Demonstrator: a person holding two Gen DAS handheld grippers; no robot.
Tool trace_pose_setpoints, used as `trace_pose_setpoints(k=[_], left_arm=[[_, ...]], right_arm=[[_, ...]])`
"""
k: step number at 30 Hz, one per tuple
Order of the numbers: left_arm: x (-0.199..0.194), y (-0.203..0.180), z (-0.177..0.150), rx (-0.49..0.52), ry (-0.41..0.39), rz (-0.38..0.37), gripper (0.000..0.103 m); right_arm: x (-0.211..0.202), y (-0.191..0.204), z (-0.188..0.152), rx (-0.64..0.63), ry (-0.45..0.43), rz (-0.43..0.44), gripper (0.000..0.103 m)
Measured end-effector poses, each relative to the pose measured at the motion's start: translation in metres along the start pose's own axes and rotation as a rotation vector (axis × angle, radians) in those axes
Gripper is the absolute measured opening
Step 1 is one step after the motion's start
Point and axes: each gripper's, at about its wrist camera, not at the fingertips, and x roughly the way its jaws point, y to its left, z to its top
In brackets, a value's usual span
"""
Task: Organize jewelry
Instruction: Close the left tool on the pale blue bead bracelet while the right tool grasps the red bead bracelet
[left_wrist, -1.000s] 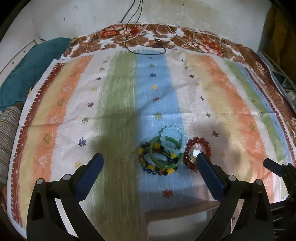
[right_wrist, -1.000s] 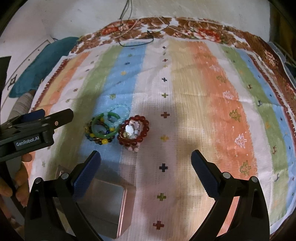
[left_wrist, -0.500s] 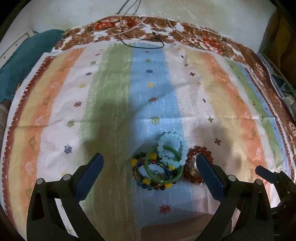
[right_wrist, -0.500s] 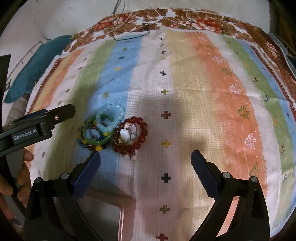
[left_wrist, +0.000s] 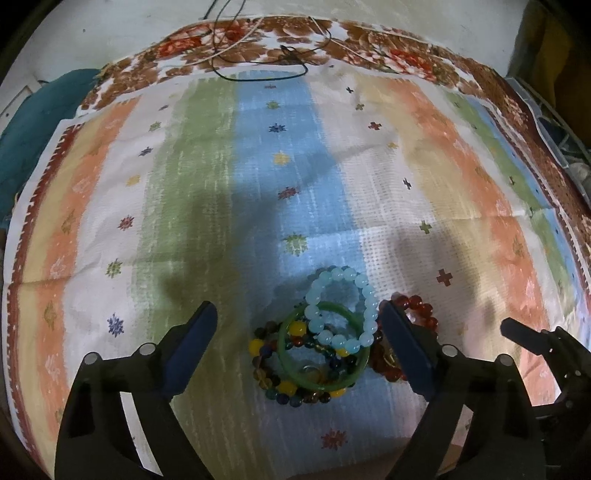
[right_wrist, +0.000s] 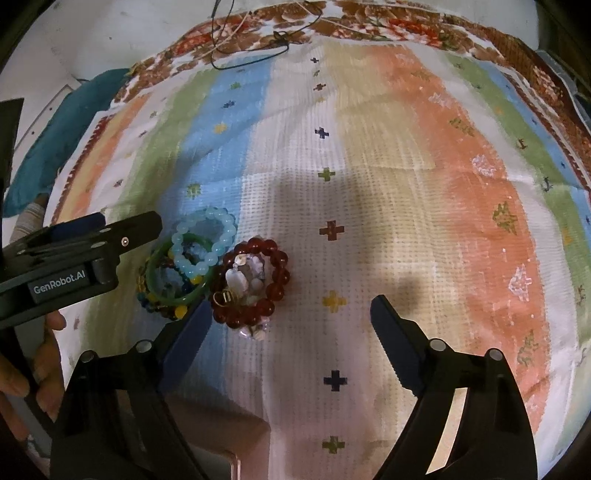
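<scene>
Spread over the striped cloth (left_wrist: 207, 192), nothing is sorted yet: the bracelets (left_wrist: 325, 339) lie heaped near its front edge, and the left gripper (left_wrist: 299, 328) and right gripper (right_wrist: 288, 317), both empty, are closing above them.

Glossy, perhaps glass beads (left_wrist: 341, 310) on matt coarse-woven cloth (left_wrist: 207, 192)

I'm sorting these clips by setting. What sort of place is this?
Probably a home, perhaps a bed or low table: a striped pastel woven cloth lies over a brown floral fabric, with a teal cloth bunched beside it and beaded bracelets piled on top.
</scene>
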Motion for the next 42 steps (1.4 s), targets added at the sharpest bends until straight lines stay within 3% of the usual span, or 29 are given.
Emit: trace_pose_setpoints(k=[4, 26, 31, 35, 38, 42], left_arm=[[0.008, -0.004, 0.006, 0.017, 0.015, -0.008, 0.079], [0.048, -0.007, 0.01, 0.044, 0.09, -0.027, 0.044], [0.056, -0.003, 0.008, 0.041, 0.122, -0.026, 0.035], [0.058, -0.001, 0.008, 0.032, 0.124, -0.041, 0.023], [0.058, -0.003, 0.007, 0.039, 0.126, -0.054, 0.014], [0.056, -0.005, 0.006, 0.048, 0.121, -0.041, 0.011]], right_arm=[[0.008, 0.0, 0.003, 0.007, 0.015, -0.003, 0.074], [0.044, -0.005, 0.015, 0.029, 0.059, -0.024, 0.047], [0.05, -0.001, 0.016, 0.01, 0.064, -0.03, 0.035], [0.054, 0.003, 0.015, -0.006, 0.08, 0.001, 0.016], [0.053, 0.006, 0.013, -0.027, 0.077, -0.005, 0.015], [0.053, 0.003, 0.013, -0.021, 0.076, 0.011, 0.014]])
